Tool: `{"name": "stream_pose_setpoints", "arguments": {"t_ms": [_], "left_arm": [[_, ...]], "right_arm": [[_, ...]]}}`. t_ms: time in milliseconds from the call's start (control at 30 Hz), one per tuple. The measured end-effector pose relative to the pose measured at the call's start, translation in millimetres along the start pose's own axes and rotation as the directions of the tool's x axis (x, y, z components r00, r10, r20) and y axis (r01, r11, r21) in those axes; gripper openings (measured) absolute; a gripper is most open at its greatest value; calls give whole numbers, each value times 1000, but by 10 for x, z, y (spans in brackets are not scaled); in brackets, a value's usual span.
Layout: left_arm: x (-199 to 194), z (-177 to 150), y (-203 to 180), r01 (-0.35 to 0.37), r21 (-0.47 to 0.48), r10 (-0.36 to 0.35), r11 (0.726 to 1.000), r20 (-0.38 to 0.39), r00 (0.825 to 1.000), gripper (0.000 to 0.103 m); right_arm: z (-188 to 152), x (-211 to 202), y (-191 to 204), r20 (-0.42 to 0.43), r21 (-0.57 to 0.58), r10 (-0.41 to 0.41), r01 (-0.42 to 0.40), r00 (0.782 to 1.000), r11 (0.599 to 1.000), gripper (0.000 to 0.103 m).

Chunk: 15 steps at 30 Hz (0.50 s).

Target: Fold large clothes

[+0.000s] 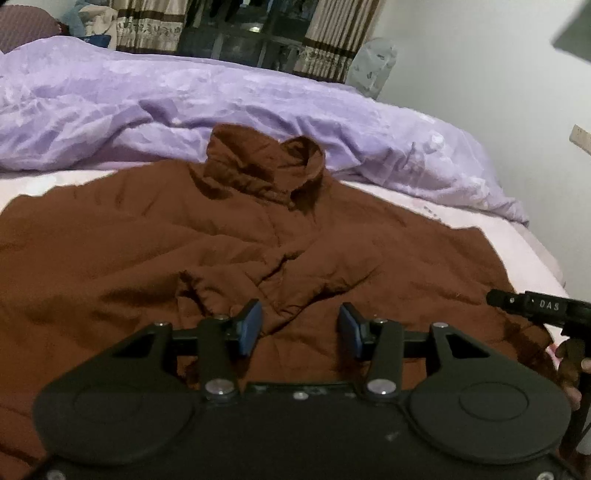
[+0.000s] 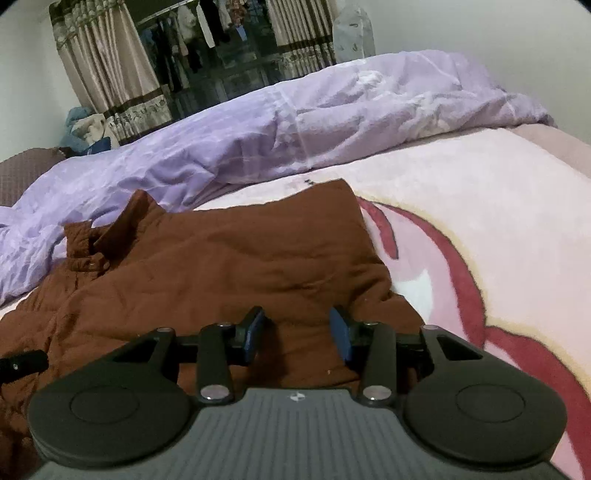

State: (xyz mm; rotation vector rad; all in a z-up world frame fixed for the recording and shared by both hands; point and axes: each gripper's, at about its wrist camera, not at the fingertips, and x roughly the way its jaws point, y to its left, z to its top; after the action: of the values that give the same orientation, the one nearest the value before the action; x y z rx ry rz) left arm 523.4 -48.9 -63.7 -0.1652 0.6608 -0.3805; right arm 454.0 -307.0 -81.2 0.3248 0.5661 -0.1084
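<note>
1 rumpled brown quilted jacket (image 1: 221, 240)

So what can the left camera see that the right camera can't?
Only the left wrist view shows the left gripper, open over the coat, with the right gripper's black tip at its right edge. Only the right wrist view shows the right gripper, also open, and the pink blanket's red pattern. Both show the brown coat, its collar, the purple duvet and the curtains.
</note>
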Motion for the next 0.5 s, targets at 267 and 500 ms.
{"name": "stream_pose_setpoints", "arguments": {"t_ms": [267, 500], "left_arm": [[-497, -59, -127, 13, 60, -15, 998, 40, 999, 51], [-105, -257, 13, -42, 42, 44, 998, -47, 998, 53]], "right_arm": [[-5, -626, -7, 70, -57, 28, -24, 997, 998, 53], [-144, -418, -107, -39, -38, 20, -22, 999, 999, 52]]}}
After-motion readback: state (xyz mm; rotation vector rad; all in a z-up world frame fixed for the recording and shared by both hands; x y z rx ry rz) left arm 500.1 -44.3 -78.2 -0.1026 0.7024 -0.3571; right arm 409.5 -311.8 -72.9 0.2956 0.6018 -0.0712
